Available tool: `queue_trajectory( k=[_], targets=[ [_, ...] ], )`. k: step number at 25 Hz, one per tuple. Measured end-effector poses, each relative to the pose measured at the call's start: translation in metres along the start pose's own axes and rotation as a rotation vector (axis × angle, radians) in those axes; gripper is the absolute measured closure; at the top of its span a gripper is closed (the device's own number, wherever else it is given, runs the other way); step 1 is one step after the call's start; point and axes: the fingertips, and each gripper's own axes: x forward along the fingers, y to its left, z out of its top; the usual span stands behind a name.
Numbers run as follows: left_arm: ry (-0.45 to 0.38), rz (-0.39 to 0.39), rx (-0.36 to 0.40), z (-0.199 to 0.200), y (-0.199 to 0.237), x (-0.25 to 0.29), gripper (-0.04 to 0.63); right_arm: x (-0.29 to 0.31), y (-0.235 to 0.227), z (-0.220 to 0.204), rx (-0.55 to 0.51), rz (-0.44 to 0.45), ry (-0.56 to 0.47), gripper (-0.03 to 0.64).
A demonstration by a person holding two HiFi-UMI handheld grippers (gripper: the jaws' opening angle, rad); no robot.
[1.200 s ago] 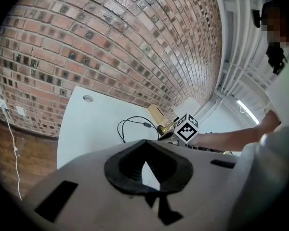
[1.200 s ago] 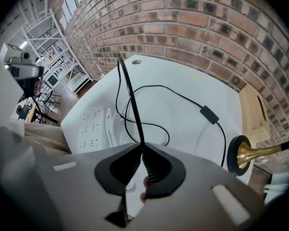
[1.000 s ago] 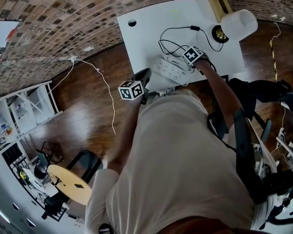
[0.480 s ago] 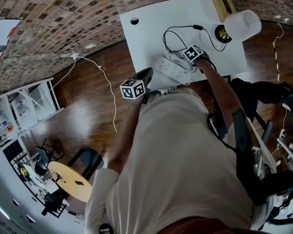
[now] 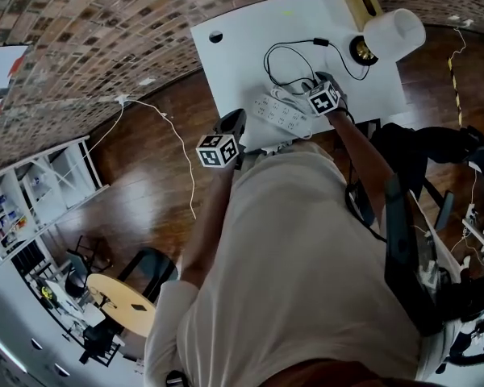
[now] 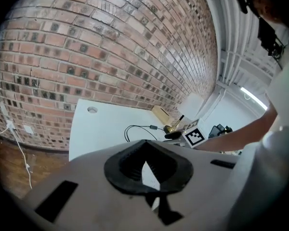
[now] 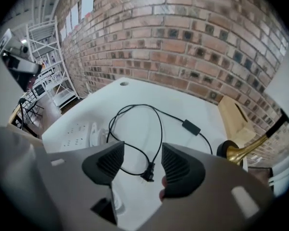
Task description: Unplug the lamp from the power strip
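The white power strip [image 5: 282, 113] lies on the white table [image 5: 242, 55] near its front edge, and shows again as the strip [image 7: 77, 134] at the left of the right gripper view. The lamp's black plug [image 7: 148, 172] lies loose on the table, out of the strip. Its cord [image 7: 159, 124] loops back to the brass lamp [image 7: 245, 150] with the white shade [image 5: 394, 37]. My right gripper [image 7: 137, 158] hovers above the plug. Its jaws have just been opening and stand wide, with the pads off the plug. My left gripper [image 6: 147, 165] hangs shut off the table's front edge, holding nothing.
A wooden box [image 5: 360, 2] stands at the back beside the lamp. The table has a cable hole [image 5: 216, 36] at its far left. A brick wall runs behind. A white cable [image 5: 173, 151] trails over the wooden floor, and a dark chair [image 5: 436, 147] stands at the right.
The right gripper's marker cube has tilted and drawn slightly back towards the person, off the strip. The left gripper has hardly moved.
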Motion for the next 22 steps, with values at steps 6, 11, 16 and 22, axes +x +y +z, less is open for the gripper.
queue_trajectory(
  k=[6,11,16,22],
  targets=[
    [-0.054,0.001,0.097,0.012,-0.013,0.005,0.595,-0.038,0.028,0.004,-0.01,-0.002,-0.119,0.405],
    [-0.037,-0.039,0.107,0.003,-0.028,0.011,0.594,-0.067,0.045,0.019,-0.085,-0.075,-0.248,0.422],
    [-0.034,-0.072,0.091,-0.006,-0.038,0.013,0.594,-0.074,0.054,0.015,-0.1,-0.058,-0.257,0.432],
    [-0.059,-0.063,0.113,-0.01,-0.043,0.004,0.594,-0.074,0.052,0.009,-0.056,-0.046,-0.256,0.441]
  ],
)
